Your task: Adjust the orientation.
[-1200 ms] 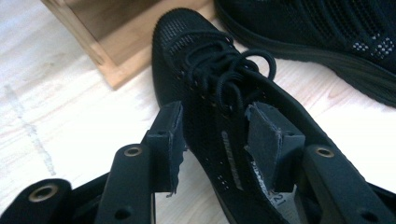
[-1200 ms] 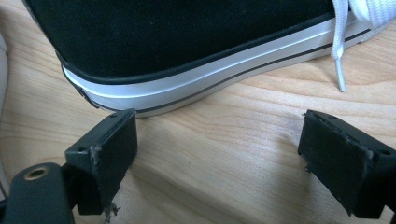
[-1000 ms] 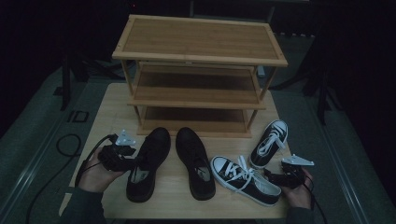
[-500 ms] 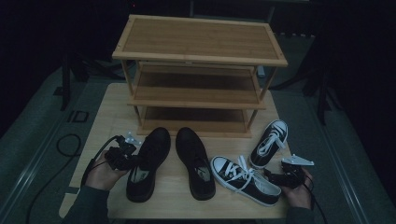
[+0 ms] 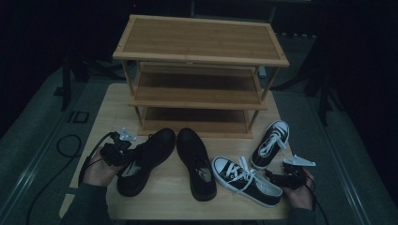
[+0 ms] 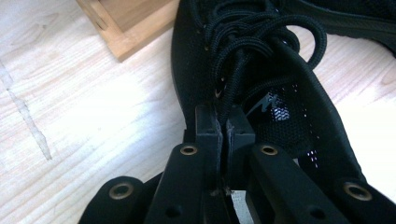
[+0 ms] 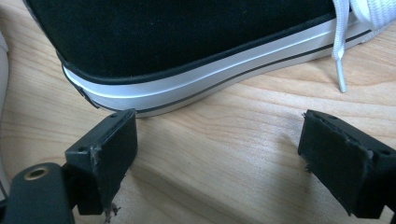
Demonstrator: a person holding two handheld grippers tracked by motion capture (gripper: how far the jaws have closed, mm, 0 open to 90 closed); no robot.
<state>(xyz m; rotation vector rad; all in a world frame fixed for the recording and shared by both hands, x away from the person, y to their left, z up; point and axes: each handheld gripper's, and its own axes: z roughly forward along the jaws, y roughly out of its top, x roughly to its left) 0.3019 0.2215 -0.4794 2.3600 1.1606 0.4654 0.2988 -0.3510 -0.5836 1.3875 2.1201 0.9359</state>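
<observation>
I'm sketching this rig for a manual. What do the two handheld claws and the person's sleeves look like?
Both are black. The left claw carries a grey three-cornered plate on top and trails a black cable looping off the table's edge. The right claw has the same grey plate. Up close, the flat black pads look worn and frayed at the edges, on arms with brass-coloured rivets. The sleeves are dark grey-green.

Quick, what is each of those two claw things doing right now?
Left gripper: jaws have just been closing, now shut on the black shoe at its collar edge.
Right gripper: jaws open, holding nothing, beside the black-and-white sneaker.
</observation>
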